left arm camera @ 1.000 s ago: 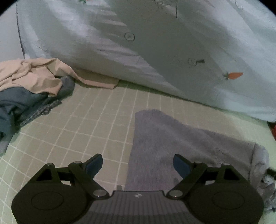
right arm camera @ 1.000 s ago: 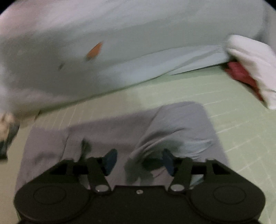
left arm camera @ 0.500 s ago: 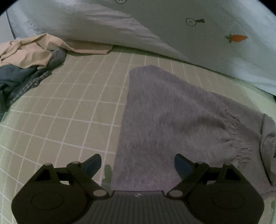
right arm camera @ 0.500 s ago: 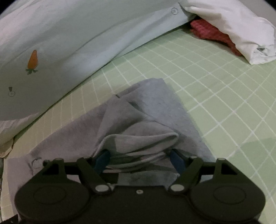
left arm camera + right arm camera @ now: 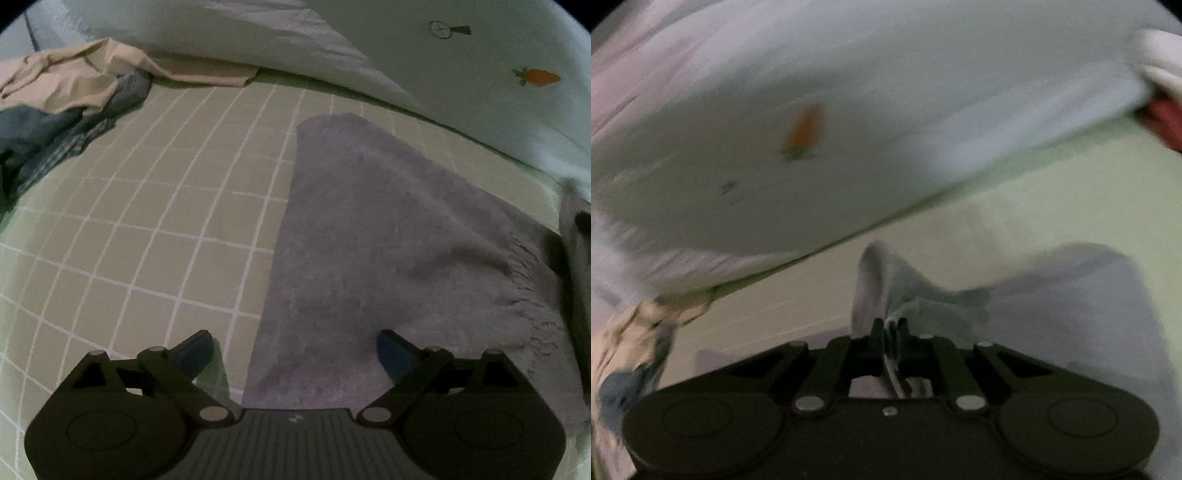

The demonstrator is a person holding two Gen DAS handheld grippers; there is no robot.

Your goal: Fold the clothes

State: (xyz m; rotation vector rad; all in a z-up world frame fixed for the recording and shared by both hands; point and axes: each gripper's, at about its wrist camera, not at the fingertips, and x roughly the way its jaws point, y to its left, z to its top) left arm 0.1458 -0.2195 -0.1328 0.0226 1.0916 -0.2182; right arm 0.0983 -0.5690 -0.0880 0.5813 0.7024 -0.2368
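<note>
A grey garment (image 5: 388, 240) lies flat on the green checked sheet (image 5: 147, 229), stretching from the middle to the right in the left wrist view. My left gripper (image 5: 295, 350) hangs open just above its near left edge, nothing between the fingers. In the blurred right wrist view, my right gripper (image 5: 888, 326) is shut on a bunched fold of the grey garment (image 5: 1089, 295), which rises in a peak from the jaws and trails off to the right.
A pale blue quilt with carrot prints (image 5: 461, 55) runs along the back. A beige and blue heap of clothes (image 5: 55, 99) lies at the far left. White cloth (image 5: 1161, 55) and something red (image 5: 1165, 118) sit at the far right.
My right gripper has shut on the garment's bunched fold and lifted it, swinging fast. The left gripper stays open and has drawn back slightly over the garment's near edge.
</note>
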